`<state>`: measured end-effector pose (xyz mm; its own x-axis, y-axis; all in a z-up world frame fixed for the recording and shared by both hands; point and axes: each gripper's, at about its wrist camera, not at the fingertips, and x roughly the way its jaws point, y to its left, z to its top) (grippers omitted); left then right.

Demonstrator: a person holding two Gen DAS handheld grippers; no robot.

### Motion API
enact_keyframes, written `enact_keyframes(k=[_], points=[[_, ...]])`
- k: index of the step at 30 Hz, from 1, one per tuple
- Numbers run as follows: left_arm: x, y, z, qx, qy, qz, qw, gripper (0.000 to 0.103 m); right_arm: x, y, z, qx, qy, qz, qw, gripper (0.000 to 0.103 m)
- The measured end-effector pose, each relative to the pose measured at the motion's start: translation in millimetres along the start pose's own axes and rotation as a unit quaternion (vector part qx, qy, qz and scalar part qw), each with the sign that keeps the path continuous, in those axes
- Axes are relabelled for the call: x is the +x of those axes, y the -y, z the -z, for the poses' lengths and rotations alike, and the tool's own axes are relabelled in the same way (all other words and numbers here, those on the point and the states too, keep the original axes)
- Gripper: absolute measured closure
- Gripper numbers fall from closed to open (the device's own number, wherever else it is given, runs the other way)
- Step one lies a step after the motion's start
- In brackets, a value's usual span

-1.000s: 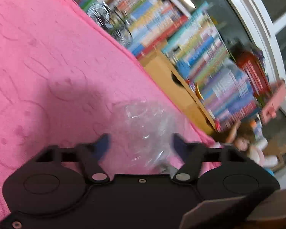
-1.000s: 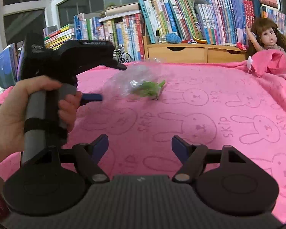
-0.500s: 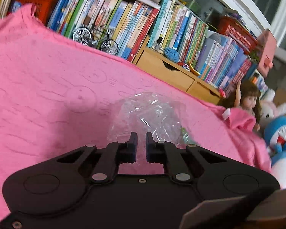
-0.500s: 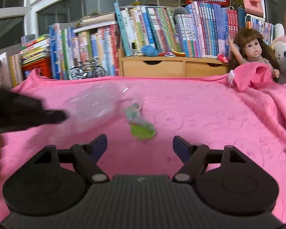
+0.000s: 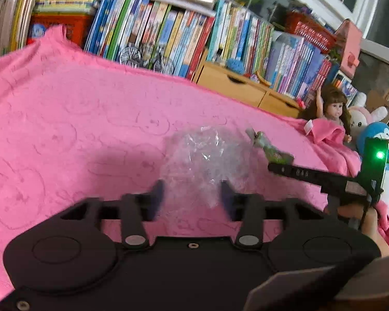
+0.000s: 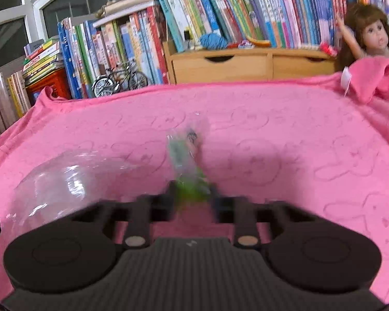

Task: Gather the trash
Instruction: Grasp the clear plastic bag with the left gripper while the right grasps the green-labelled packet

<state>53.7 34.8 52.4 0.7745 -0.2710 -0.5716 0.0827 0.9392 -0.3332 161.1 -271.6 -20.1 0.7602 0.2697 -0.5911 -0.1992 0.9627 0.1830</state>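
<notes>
Right hand-held gripper (image 6: 192, 194) slid up to the green wrapper (image 6: 188, 171) & pinched its near end; left hand-held gripper (image 5: 192, 194) was clamped shut half a sec ago, now spreading w/ the clear plastic bag (image 5: 207, 155) just in front.

Green wrapper lies on the pink blanket (image 6: 298, 142), long side running straight away from the right gripper, so the near end sits between the fingers & the far end points at the books (image 6: 147, 39). Right jaws look clenched on it, tho pic is blurry. Clear bag sits just ahead of the left gripper, its near edge between the opening jaws, pads not pressing it. In the left view the wrapper is to the right of the bag, so right hand is way closer to it. Next, I think: lift wrapper toward the bag.
</notes>
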Motion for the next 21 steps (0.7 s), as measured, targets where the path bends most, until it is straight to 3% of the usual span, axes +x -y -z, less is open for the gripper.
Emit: enact_keyframes(k=[2,4,11,17,19,21], points=[[-1.5,3.8,-2.2,0.008,0.024,0.0,0.9997,0.026,-12.0,-4.3,6.5,-0.012,0.007,0.0,1.0,0.078],[4.7,7.0,-6.3,0.004,0.039,-0.004,0.9992,0.016,-25.6,-6.5,12.1,-0.02,0.009,0.002,1.0,0.078],[55.6,14.2,-10.6,-0.066,0.013,-0.004,0.9977,0.013,-73.4,-1.9,34.9,-0.04,-0.006,0.002,0.999,0.077],[85.1,32.8,4.4,-0.024,0.011,-0.025,0.9993,0.012,-95.5,-0.4,56.9,-0.059,-0.024,-0.007,0.998,0.076],[92.8,33.7,7.3,-0.018,0.006,-0.017,0.9997,0.013,-99.2,-2.6,63.0,-0.07,-0.033,-0.014,0.997,0.073],[98.4,33.4,9.3,-0.022,-0.001,-0.014,0.9997,0.02,-102.0,-5.8,69.0,-0.085,-0.039,-0.02,0.995,0.053]])
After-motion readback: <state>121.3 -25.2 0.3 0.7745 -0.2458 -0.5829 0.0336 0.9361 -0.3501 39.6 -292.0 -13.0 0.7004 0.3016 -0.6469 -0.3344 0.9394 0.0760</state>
